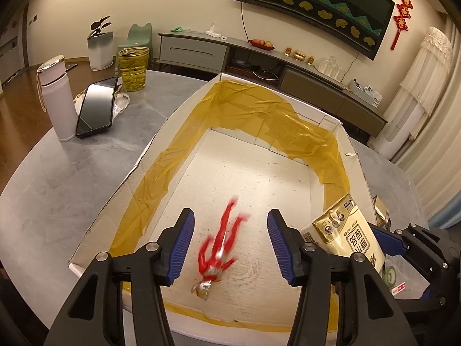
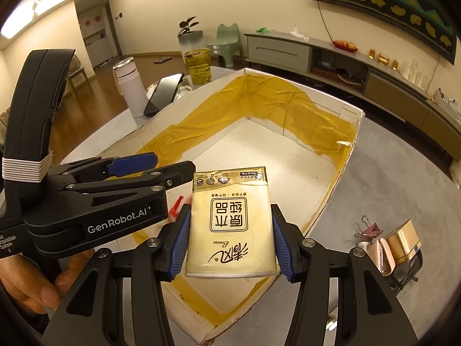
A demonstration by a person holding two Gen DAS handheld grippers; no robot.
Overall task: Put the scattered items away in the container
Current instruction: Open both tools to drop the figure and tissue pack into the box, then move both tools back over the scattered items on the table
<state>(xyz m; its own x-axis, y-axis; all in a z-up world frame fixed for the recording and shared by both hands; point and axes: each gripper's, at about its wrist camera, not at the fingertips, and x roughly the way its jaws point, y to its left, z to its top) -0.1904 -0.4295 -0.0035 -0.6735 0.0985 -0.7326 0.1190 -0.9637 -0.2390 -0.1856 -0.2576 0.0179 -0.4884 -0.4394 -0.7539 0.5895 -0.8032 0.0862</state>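
Tissue pack [image 2: 230, 225] clamped between right claw [image 2: 230, 243] pads, held over box [image 2: 355, 132] near corner. Figure [image 1: 220, 246], blurred, seen between wide-open, empty left claw [image 1: 229, 248] fingers, above bare box floor. Clips [image 2: 371, 230] lying right of box wall on grey table [image 2: 383, 173]. Bottle [image 1: 54, 98], phone [image 1: 96, 106] far left.

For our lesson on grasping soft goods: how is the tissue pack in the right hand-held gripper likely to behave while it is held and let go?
The tissue pack probably squashes rather than resists: it is a soft, film-wrapped block pinched at its sides by the right hand-held gripper. Its glossy wrap may slip. It looks light, and being flat it should land in the box without rolling.
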